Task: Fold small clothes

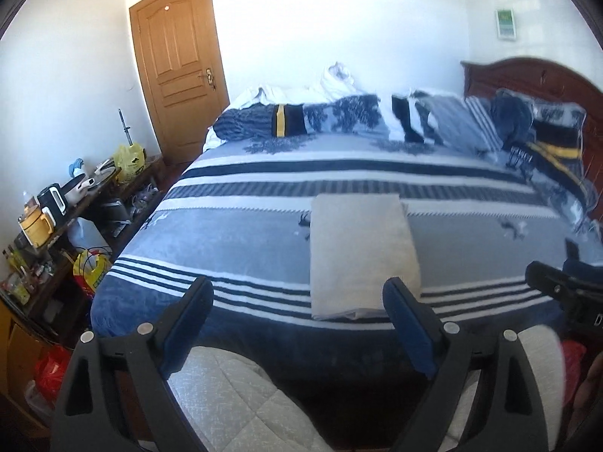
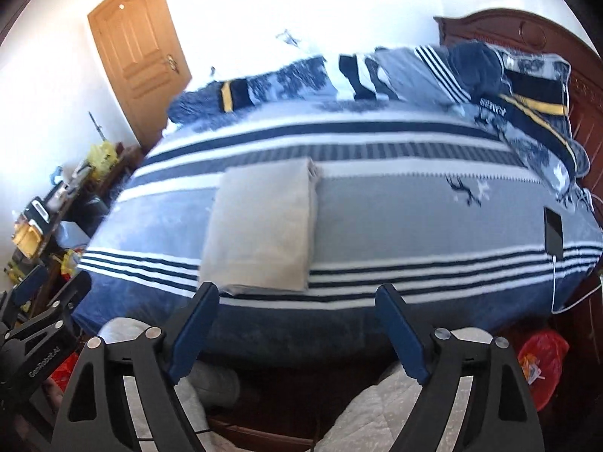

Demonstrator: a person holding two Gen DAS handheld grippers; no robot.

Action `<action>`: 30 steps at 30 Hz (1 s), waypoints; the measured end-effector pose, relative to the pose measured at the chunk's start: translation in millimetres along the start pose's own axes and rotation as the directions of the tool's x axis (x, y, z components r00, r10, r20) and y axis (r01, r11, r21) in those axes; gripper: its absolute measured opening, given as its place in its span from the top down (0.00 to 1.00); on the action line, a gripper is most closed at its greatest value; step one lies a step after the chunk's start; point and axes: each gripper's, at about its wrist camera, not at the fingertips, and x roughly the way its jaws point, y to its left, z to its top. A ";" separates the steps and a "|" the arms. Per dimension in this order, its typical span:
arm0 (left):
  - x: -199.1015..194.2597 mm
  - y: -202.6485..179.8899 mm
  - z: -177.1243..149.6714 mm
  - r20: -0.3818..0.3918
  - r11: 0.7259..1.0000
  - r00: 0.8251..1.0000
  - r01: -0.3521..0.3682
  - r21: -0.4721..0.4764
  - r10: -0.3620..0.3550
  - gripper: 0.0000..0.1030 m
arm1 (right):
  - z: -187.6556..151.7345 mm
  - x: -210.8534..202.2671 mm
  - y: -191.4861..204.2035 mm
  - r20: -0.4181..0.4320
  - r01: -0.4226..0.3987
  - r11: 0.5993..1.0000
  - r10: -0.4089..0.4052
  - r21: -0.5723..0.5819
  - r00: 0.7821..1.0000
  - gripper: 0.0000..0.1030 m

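- Beige folded cloth (image 1: 360, 252), a neat rectangle, flat on the blue-and-white striped bedspread (image 1: 241, 233) near the bed's front edge.
- Left gripper (image 1: 301, 301) spread wide and empty, raised clear of the bed, right finger (image 1: 409, 329) overlapping the cloth's near corner in view only (no contact visible).
- Right gripper (image 2: 297, 303) likewise released, nothing between the fingers, cloth lying beyond its left finger (image 2: 196, 329).
- Dark phone (image 2: 553, 233) with a white cable near the bed's right edge.
- Wooden door (image 1: 179, 60) at the back left, reddish headboard (image 1: 535, 79) at the right.
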 end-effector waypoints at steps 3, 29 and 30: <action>-15.4 5.0 8.2 -0.003 1.000 1.000 0.028 -0.007 -0.028 0.12 | 5.0 -23.0 9.9 0.033 -0.019 1.000 0.020 -0.013 0.999 0.14; -40.8 18.5 14.1 -0.014 1.000 1.000 0.023 -0.001 -0.023 0.10 | 8.5 -66.1 41.8 0.104 -0.005 0.997 0.013 -0.077 0.994 0.08; -41.1 17.8 13.7 -0.016 1.000 1.000 0.022 -0.001 -0.022 0.10 | 8.3 -66.2 42.3 0.105 -0.002 0.997 0.011 -0.079 0.994 0.08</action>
